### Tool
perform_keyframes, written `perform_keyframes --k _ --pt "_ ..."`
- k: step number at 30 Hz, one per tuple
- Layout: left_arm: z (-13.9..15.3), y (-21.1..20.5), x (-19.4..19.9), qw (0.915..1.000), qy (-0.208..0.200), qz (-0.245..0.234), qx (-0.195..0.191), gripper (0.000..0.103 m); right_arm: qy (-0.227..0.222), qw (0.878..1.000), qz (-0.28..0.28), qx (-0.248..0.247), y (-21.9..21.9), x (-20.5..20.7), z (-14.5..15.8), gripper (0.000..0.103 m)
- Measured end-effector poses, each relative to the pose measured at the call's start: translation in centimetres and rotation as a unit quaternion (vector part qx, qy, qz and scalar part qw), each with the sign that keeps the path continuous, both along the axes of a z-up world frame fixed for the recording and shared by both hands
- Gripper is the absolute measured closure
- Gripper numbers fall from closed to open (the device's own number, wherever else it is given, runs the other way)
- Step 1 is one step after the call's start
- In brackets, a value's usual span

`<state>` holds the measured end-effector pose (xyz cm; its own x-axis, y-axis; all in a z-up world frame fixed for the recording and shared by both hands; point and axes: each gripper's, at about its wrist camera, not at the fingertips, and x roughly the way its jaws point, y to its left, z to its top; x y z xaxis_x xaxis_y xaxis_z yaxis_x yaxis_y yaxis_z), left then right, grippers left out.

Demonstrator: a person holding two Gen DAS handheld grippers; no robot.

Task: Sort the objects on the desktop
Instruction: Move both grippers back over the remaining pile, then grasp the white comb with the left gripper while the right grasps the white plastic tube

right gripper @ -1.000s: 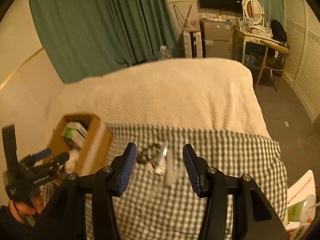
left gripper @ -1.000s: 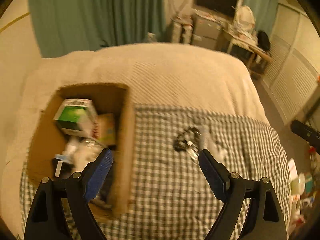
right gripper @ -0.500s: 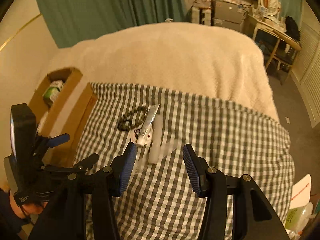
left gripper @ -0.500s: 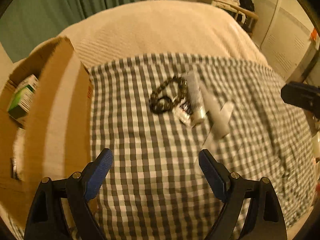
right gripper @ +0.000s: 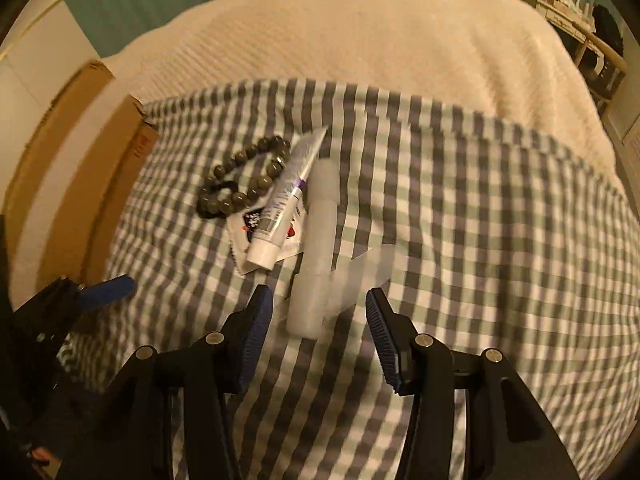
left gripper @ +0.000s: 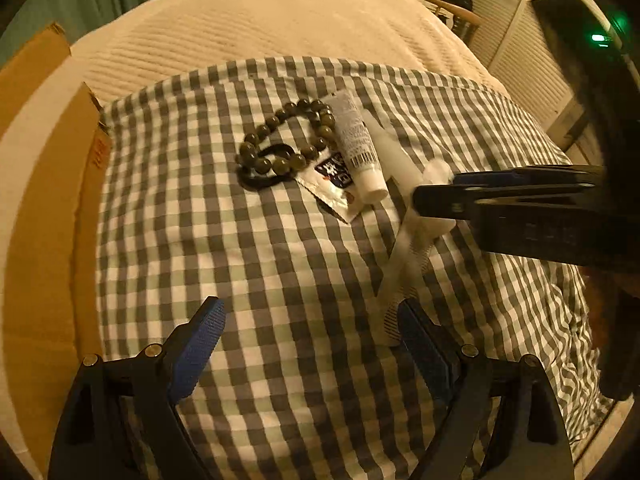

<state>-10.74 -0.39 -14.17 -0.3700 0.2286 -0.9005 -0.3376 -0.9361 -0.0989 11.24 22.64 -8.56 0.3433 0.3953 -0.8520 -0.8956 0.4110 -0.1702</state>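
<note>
On the checked cloth (left gripper: 248, 264) lie a bracelet of dark beads (left gripper: 288, 140), a white tube (left gripper: 356, 140), a printed sachet (left gripper: 332, 184) under it, a frosted cylinder (right gripper: 320, 240) and a flat translucent piece (right gripper: 364, 276). My right gripper (right gripper: 320, 316) hangs low over the cylinder's near end, which sits between its half-open jaws with a gap on each side. In the left wrist view it reaches in from the right (left gripper: 432, 196). My left gripper (left gripper: 312, 332) stands wide open above bare cloth, its right finger beside the translucent piece (left gripper: 392, 276).
An open cardboard box (left gripper: 44, 200) stands along the left edge of the cloth, also in the right wrist view (right gripper: 72, 176). A cream blanket (left gripper: 280, 20) covers the bed beyond. Furniture and slatted doors line the far right.
Both grippers have sunk toward the cloth and the objects now loom larger. The box has slid to the left edge of both views. Neither gripper's opening has changed.
</note>
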Motion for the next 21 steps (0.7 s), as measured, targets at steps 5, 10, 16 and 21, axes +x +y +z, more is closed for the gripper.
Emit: perform_keyframes --k 5,10,16,21 --pt "-1.0 -0.7 -0.4 0.9997 -0.011 0.01 0.02 0.013 0.007 1.0 -0.001 -0.013 1.0 0.9 -1.9 0.056" --pt "-0.8 -0.3 -1.1 0.9984 -0.006 0.01 0.055 0.013 -0.015 1.0 0.016 -0.009 0.5 0.7 -1.2 0.084" --pt "-0.9 2.5 -1.5 0.9978 -0.002 -0.012 0.065 0.013 -0.031 0.999 0.011 0.02 -2.9 1.7 1.0 0.084" --pt "-1.9 5.9 -1.0 0.9974 0.005 -0.067 0.025 0.024 -0.034 0.999 -0.014 0.03 -6.0 3.7 2.2 0.084"
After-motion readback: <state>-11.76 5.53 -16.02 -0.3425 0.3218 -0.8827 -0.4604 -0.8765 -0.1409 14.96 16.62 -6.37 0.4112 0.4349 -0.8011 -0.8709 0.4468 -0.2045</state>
